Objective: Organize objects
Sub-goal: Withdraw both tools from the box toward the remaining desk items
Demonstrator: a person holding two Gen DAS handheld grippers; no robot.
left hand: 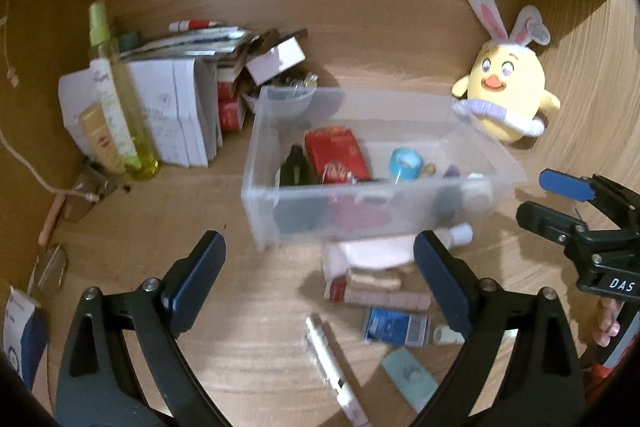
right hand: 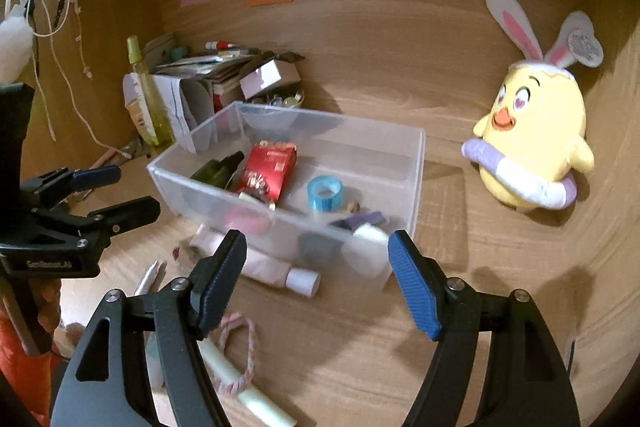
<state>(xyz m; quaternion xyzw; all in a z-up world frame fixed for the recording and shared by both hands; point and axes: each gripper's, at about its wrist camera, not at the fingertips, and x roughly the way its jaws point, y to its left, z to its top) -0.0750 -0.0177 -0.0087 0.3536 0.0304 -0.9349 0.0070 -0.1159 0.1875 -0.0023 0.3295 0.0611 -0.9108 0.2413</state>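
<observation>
Clear bin [left hand: 400, 211] sits on the counter [left hand: 248, 367] straight ahead of both claws, already part filled: red packet [left hand: 338, 155], dark bottle [left hand: 296, 167], blue tape roll [left hand: 406, 161], a white jar and a purple bit at the corner nearest the right claw. Loose stuff is still outside it. Between the left claw's fingers, just short of the bin wall: pinkish tube w/ white cap [left hand: 460, 234], a small pile of packets, blue tube [left hand: 394, 327], white pen [left hand: 332, 359], pale teal piece [left hand: 410, 379].

Left claw [left hand: 320, 287] is wide open, holding nothing, hanging above that pile. Right claw [right hand: 316, 287] is also wide, empty, aimed at the bin's near corner; the pink tube [right hand: 280, 273] lies between its fingers, and a pale stick w/ a pink braided cord [right hand: 240, 359] lies below its left finger.

Judgement: mid-task, in the gap between picks, roughly half the small items binned. Next move prob calls for one claw to drop onto a loose item, close across its narrow side, lift over the bin wall and let go inside. The tube is round, so it may roll; grip it mid-body. Frames are blurred, so fine details are unclear.

Further out: yellow chick plush [right hand: 536, 147] well to the right of the right claw, stack of papers and boxes [left hand: 176, 107] plus a green spray bottle [left hand: 120, 99] beyond the left claw, left of the bin.
</observation>
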